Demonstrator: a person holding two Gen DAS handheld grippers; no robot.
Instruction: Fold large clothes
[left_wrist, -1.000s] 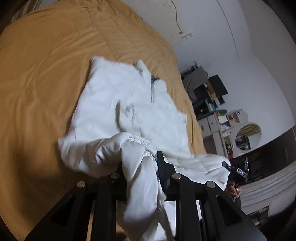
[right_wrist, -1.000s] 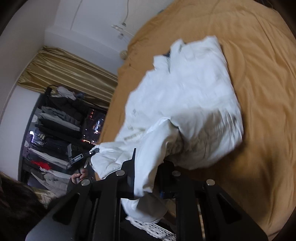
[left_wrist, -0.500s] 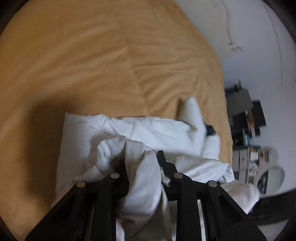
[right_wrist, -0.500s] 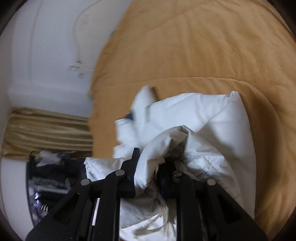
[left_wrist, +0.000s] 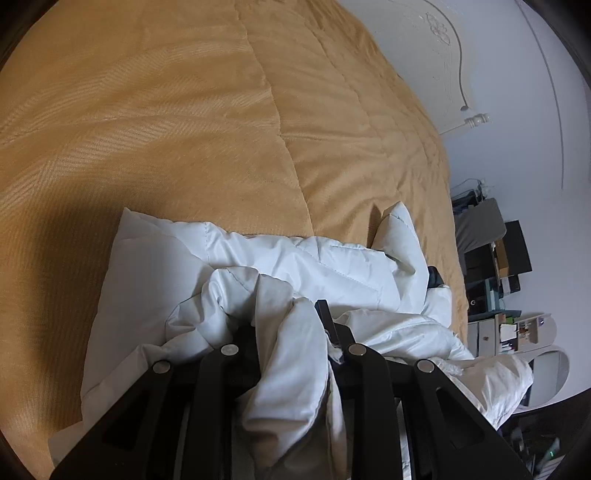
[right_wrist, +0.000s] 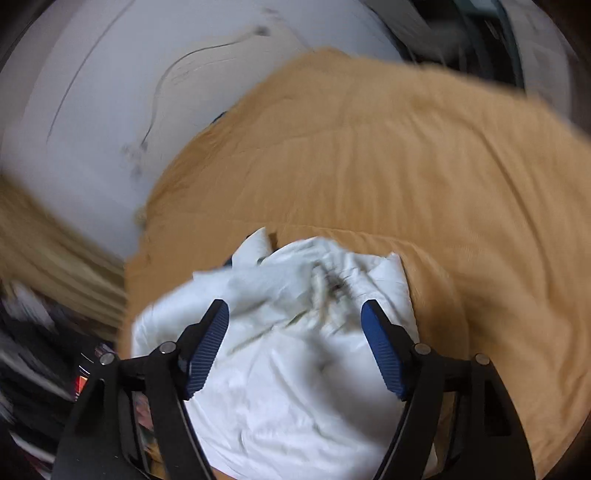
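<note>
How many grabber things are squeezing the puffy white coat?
1. The left hand-held gripper pinches a fold of the white coat; the right hand-held gripper hangs open above it.

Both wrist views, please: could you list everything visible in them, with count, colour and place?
Quilted white padded garment: one, white, bunched on the bed's near edge.
Mustard-yellow quilted bedspread: one, yellow, covering the bed under the garment.
Carved white headboard: one, white, at the bed's far end.
Cluttered shelving: dark and grey, beside the bed by the wall.
Oval mirror: one, by the shelving.
Left gripper: black, shut on the garment.
Right gripper: black, blue pads, open above the garment.
</note>
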